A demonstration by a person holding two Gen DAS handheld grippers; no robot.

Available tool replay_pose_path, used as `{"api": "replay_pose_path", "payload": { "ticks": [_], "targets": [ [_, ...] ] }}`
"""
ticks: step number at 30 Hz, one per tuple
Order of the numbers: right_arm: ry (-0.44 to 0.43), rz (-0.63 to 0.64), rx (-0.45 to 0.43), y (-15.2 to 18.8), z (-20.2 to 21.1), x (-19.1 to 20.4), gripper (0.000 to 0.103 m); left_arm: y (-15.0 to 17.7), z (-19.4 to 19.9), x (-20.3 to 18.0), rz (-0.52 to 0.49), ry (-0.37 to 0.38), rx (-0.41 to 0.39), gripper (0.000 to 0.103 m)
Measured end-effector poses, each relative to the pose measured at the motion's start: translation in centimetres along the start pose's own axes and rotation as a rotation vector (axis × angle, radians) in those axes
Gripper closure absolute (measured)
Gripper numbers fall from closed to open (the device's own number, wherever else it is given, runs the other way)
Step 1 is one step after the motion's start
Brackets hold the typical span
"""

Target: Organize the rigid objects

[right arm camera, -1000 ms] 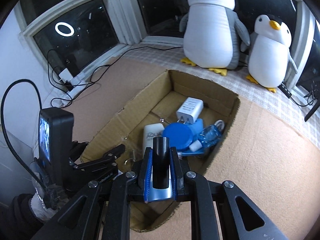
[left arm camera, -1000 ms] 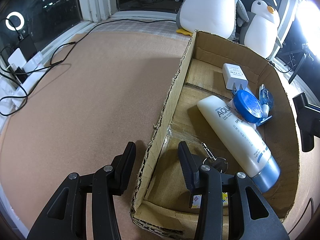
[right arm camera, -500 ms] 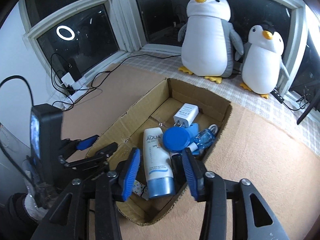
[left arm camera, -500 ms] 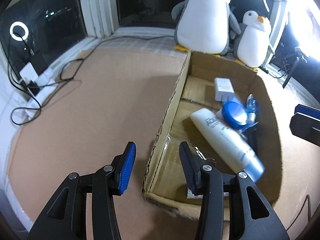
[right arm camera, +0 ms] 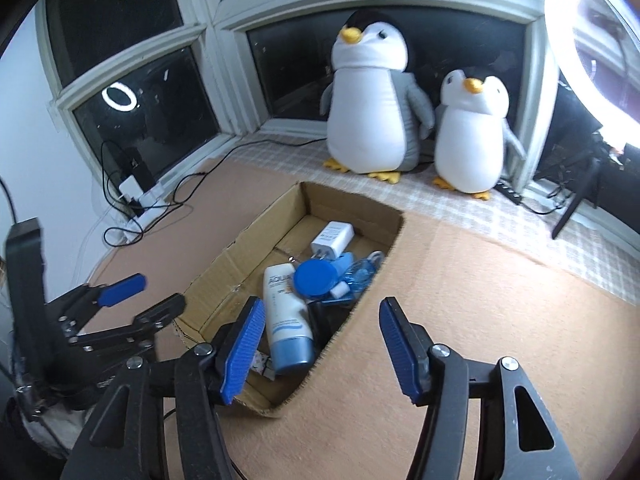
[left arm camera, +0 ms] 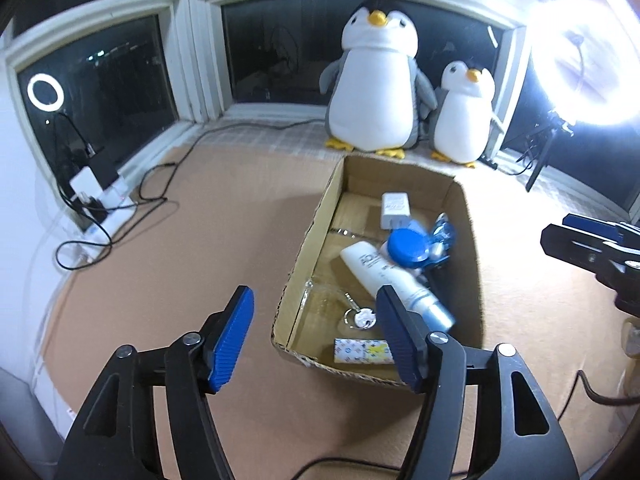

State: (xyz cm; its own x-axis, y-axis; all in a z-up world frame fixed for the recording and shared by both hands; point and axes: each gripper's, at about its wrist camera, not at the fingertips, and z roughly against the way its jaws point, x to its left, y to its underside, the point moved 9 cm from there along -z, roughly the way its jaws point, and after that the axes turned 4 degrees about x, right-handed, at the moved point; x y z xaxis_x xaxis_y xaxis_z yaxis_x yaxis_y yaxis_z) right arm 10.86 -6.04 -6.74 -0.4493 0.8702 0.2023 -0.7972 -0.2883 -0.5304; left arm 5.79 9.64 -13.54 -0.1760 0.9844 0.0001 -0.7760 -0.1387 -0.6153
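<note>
Where tube [right arm camera: 286,312] lies (flat): cardboard box [right arm camera: 236,248].

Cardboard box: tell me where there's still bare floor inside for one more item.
Inside the cardboard box, the bare floor runs along the left wall, from the white charger toward the key ring. The right side is crowded: sunscreen tube, blue lid and a blue bottle piled together.

White tube [right arm camera: 285,312], blue-lidded jar [right arm camera: 315,283] and charger [right arm camera: 332,238] lie inside the open cardboard box [right arm camera: 228,264].
</note>
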Motion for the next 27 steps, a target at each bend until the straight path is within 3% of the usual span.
{"api": "replay_pose_path", "payload": {
  "ticks": [11, 27],
  "targets": [
    [0.082, -0.039, -0.095, 0.9, 4.7, -2.2, 0.030, -0.4, 5.0, -1.3, -0.017, -0.018, -0.071, 0.024],
    [0.121, -0.069, -0.114, 1.9, 6.0, -3.6, 0.025, -0.4, 6.4, -2.5, -0.028, 0.010, -0.078, 0.024]
  ]
}}
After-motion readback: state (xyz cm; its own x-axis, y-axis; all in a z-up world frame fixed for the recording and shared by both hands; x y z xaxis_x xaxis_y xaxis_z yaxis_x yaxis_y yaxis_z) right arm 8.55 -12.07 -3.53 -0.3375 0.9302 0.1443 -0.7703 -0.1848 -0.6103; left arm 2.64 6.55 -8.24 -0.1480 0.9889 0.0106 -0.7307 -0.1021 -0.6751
